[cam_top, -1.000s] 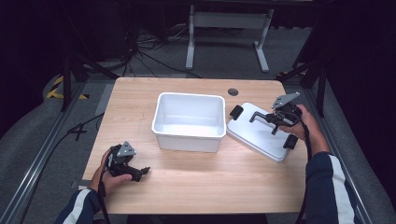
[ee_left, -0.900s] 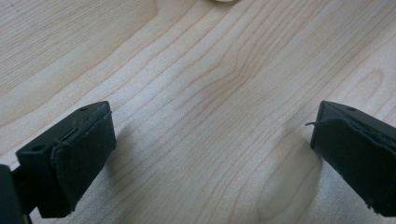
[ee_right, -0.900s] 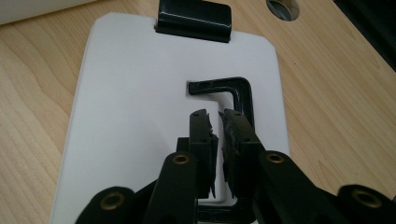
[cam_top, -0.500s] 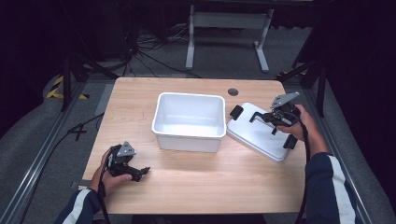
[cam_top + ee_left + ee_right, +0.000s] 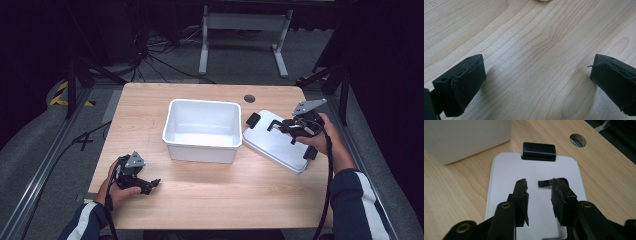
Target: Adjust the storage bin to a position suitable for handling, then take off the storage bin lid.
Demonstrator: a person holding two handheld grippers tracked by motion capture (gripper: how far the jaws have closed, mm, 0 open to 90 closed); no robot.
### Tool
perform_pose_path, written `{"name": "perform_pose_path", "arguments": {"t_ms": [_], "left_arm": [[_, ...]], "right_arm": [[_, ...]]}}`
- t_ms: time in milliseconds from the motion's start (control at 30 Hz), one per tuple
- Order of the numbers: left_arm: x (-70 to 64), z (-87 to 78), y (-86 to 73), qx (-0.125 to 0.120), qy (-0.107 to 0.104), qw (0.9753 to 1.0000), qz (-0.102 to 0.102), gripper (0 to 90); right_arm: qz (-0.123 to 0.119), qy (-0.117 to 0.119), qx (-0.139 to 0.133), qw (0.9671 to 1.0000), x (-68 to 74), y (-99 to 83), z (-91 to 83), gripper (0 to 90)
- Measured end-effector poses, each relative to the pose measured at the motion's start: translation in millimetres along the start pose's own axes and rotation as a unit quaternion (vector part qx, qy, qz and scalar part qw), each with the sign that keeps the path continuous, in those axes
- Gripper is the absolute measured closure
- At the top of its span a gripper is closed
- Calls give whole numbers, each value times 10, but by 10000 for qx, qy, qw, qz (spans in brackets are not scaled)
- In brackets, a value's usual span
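Moved: nothing; both hands and lid lie as before.
Right tongs (image 5: pixel 539 195): part-open above white lid (image 5: pixel 277 145), right of bin (image 5: pixel 201 131).
Left tongs (image 5: pixel 145 185): wide, idle on table (image 5: pixel 225 190).
Progress: lid ungripped, bin uncovered.

A flat white lid (image 5: pixel 278 144) with black end clips lies top-up just right of the open white bin (image 5: pixel 202 130).

Lid (image 5: pixel 536 195) near end cut off at bottom edge, part hidden behind right gripper (image 5: pixel 539 195).
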State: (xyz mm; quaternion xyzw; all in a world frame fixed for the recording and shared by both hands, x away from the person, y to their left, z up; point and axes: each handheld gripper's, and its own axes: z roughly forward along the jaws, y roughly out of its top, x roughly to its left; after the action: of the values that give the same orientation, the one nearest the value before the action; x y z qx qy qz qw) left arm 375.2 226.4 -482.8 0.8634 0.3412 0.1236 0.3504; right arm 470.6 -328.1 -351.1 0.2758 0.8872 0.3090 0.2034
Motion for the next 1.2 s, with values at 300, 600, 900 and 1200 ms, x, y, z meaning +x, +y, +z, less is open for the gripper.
{"name": "perform_pose_path", "arguments": {"t_ms": [300,600,900,1200], "left_arm": [[5,-8,-2,16,-4,10000,38,7],[8,-10,-3,18,-9,10000,47,6],[8,-10,-3,21,-7,10000,55,6],[7,-10,-4,26,-19,10000,39,6]], "right_arm": [[128,-68,-51,9999,135,-55,-148,558],[93,-158,-110,9998,257,-181,-267,500],[76,-258,-140,9995,385,-343,-410,453],[97,-362,-196,9991,480,-507,-526,405]]}}
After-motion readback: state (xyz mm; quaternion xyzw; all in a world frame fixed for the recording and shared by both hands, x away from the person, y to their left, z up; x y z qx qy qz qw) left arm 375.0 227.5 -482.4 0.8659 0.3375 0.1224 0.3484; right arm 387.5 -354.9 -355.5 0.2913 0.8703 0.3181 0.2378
